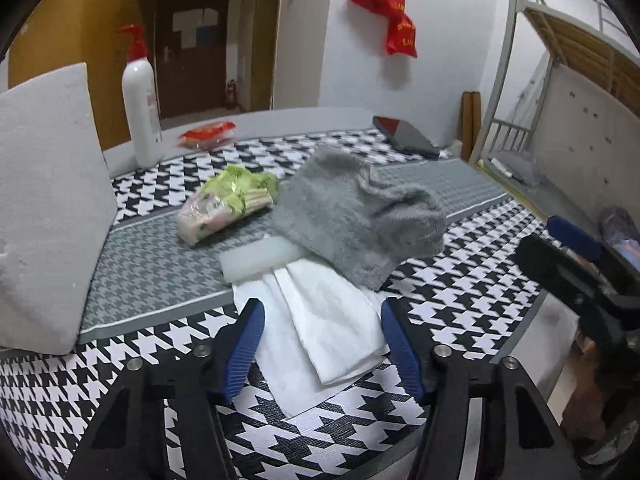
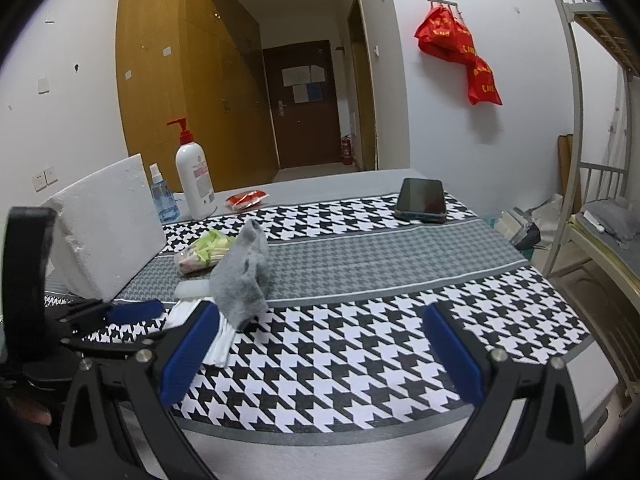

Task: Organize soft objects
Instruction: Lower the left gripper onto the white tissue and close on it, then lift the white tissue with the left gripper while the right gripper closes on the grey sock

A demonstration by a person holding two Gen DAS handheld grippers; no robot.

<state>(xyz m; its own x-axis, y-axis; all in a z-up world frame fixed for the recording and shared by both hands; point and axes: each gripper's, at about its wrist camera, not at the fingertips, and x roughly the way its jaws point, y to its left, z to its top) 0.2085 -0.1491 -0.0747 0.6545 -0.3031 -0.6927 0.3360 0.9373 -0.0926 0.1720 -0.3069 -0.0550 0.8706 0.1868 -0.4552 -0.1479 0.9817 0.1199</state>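
Observation:
A fluffy grey cloth (image 1: 356,216) lies crumpled on the houndstooth table, over white tissue sheets (image 1: 320,328) and a small white foam piece (image 1: 260,258). A green-and-pink tissue pack (image 1: 224,200) lies just behind them. My left gripper (image 1: 322,344) is open, its blue pads either side of the tissue sheets, just above them. My right gripper (image 2: 320,352) is open and empty over the table to the right of the grey cloth (image 2: 244,276). The left gripper (image 2: 132,312) shows at the left of the right wrist view.
A big white foam block (image 1: 48,208) stands at the left. A white pump bottle (image 2: 194,176), a blue spray bottle (image 2: 162,196) and a red packet (image 2: 246,200) sit at the back. A phone (image 2: 422,200) lies at the back right. A metal bunk bed (image 2: 592,200) stands to the right.

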